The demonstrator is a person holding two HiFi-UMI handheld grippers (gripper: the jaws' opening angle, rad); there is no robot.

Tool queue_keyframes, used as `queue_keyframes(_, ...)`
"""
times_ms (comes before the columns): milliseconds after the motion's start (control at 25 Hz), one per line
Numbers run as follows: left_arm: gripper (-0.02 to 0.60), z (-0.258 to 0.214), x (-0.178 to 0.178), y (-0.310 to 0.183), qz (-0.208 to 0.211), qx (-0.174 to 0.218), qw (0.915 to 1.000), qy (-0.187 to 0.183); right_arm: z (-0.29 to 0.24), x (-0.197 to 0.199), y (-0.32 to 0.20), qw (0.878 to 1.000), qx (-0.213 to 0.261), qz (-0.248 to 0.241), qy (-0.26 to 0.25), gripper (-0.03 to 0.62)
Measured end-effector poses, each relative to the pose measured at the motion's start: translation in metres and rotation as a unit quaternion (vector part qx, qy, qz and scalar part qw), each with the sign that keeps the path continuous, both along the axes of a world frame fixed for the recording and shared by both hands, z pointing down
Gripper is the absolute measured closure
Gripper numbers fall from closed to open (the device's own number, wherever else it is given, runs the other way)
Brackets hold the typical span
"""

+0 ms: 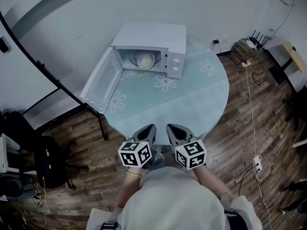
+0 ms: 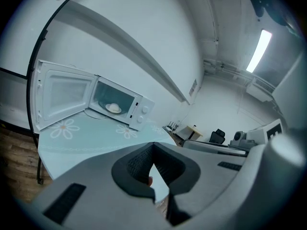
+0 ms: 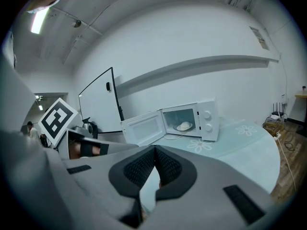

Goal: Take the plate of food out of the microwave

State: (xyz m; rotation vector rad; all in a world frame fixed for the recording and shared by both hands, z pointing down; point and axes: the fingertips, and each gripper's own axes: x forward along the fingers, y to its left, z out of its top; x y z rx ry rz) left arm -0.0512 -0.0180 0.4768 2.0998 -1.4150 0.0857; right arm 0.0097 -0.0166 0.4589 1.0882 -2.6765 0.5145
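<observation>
Overhead, a round pale-green table [image 1: 201,104] with flower prints stands on a plank floor [image 1: 249,128], the microwave [image 1: 158,42] at its far side, door [image 1: 100,83] open, plate of food [image 1: 145,60] inside. The left gripper view shows the left gripper [image 2: 153,146] pinched together, empty, well short of it; the right gripper view shows the right gripper [image 3: 154,150] likewise, a whiteboard [image 3: 98,104] beyond.

The microwave [image 1: 152,38] is white; the bench [image 1: 196,97] is pale teal with white daisy prints; the floor [image 1: 249,128] is dark brown wood-grain.
</observation>
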Motion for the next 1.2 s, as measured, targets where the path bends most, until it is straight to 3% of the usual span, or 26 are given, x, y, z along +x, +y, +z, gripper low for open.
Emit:
queue_keyframes(680,0.571,0.005,-0.058,-0.108,0.022,0.001,0.9998,-0.001,0.006,-0.056,-0.106,1.000,0.000,0.020,0.001,0.588)
queue_keyframes(1200,0.571,0.015,-0.072,-0.154,0.028,0.006,0.9994,-0.020,0.017,-0.067,-0.142,0.999,-0.019,0.027,0.014,0.588)
